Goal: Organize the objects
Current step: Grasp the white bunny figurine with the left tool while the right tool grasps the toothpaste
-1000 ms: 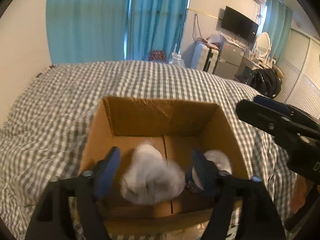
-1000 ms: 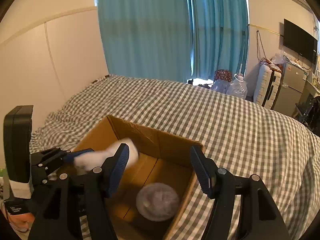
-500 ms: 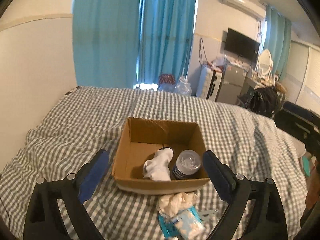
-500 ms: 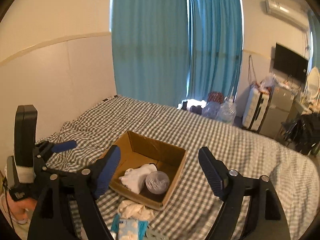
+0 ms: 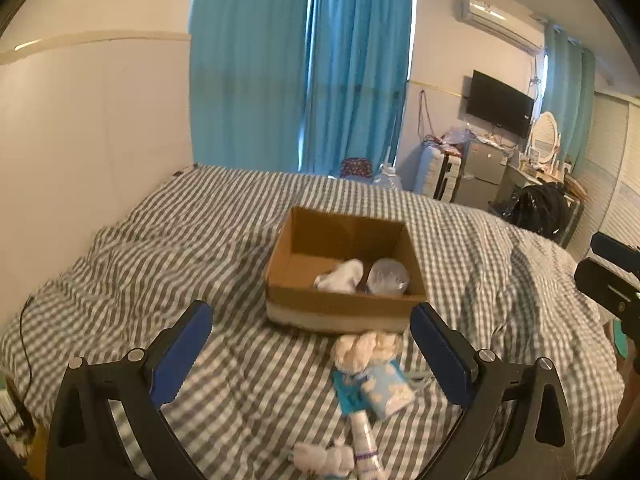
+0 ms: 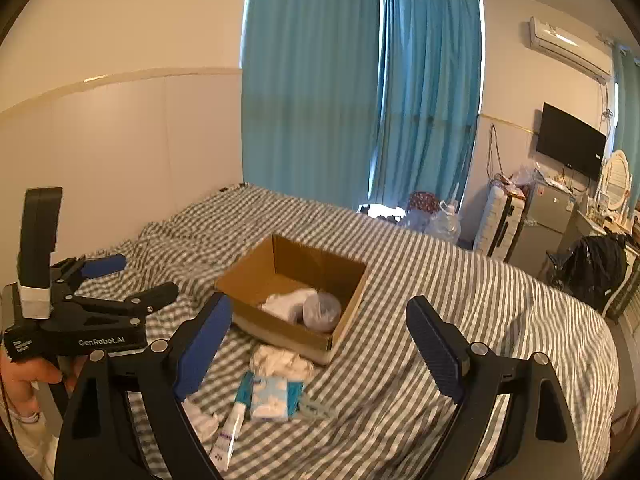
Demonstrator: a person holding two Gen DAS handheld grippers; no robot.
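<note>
An open cardboard box (image 5: 344, 304) (image 6: 280, 332) stands on the checked bed. A white sock (image 5: 340, 276) (image 6: 286, 302) and a round grey-lidded jar (image 5: 387, 277) (image 6: 322, 312) lie in it. In front of the box lie a crumpled cream cloth (image 5: 366, 350) (image 6: 280, 360), a blue-and-white tissue pack (image 5: 386, 388) (image 6: 272, 396), a white tube (image 5: 362, 436) (image 6: 230, 432) and a small white sock (image 5: 322, 456) (image 6: 202, 420). My left gripper (image 5: 312, 354) is open and empty, held back above these items. My right gripper (image 6: 320, 344) is open and empty too.
The bed is covered in a grey-and-white checked sheet (image 5: 180, 248). A wall runs along its left side. Blue curtains (image 5: 300, 80) hang behind. A suitcase, a small fridge (image 5: 482, 176), a TV and a black bag (image 5: 536, 208) stand past the bed on the right.
The left gripper let go of the white sock into the box. Both grippers pulled back and up from the box, so the loose items in front of it came into view.
</note>
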